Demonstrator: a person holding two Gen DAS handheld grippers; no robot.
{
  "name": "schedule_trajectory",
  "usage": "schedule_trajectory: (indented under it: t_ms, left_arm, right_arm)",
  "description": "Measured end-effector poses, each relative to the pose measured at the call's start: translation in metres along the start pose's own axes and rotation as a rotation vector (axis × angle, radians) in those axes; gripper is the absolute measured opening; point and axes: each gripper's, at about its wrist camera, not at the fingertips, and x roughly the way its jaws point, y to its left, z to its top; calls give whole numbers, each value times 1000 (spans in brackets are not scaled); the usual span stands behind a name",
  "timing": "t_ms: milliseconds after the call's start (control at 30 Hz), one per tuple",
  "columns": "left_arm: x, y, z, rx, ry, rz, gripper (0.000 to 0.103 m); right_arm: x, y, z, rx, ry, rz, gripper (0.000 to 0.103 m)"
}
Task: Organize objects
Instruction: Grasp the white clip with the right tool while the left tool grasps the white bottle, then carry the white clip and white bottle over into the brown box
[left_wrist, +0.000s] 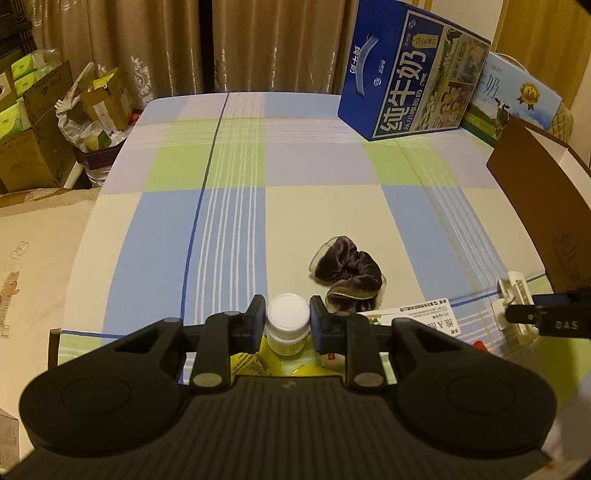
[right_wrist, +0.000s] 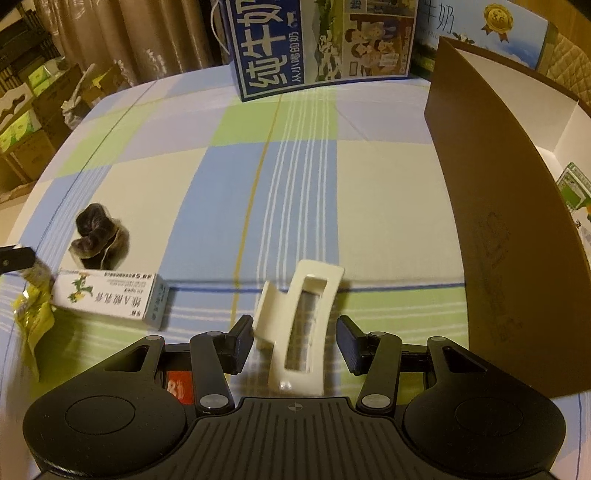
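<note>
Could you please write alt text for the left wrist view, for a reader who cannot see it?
The left gripper closes around a small white-capped bottle on a checked bedsheet. A dark velvet scrunchie lies just beyond, a blue milk carton stands at the far edge, and the right gripper reaches a white clip.

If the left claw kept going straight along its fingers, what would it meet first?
The left claw already has the small white-capped bottle between its fingers. Past the bottle, the dark scrunchie lies slightly right of that line; it would probably brush it, though depth is unclear.
</note>
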Motion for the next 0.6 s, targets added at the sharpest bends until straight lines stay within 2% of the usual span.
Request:
schedule_trajectory:
  t_ms: [133, 233, 600]
  left_arm:
    - [-3, -5, 0, 2, 4, 4, 21]
    - [-7, -9, -1, 6, 4, 3, 21]
    - [-30, -38, -5, 38, 1, -22, 21]
  right_arm:
    - [5, -1, -1, -5, -6, 14, 46]
    - [1, -3, -3, -13, -16, 27, 37]
    - [-42, -5, -12, -7, -65, 118, 37]
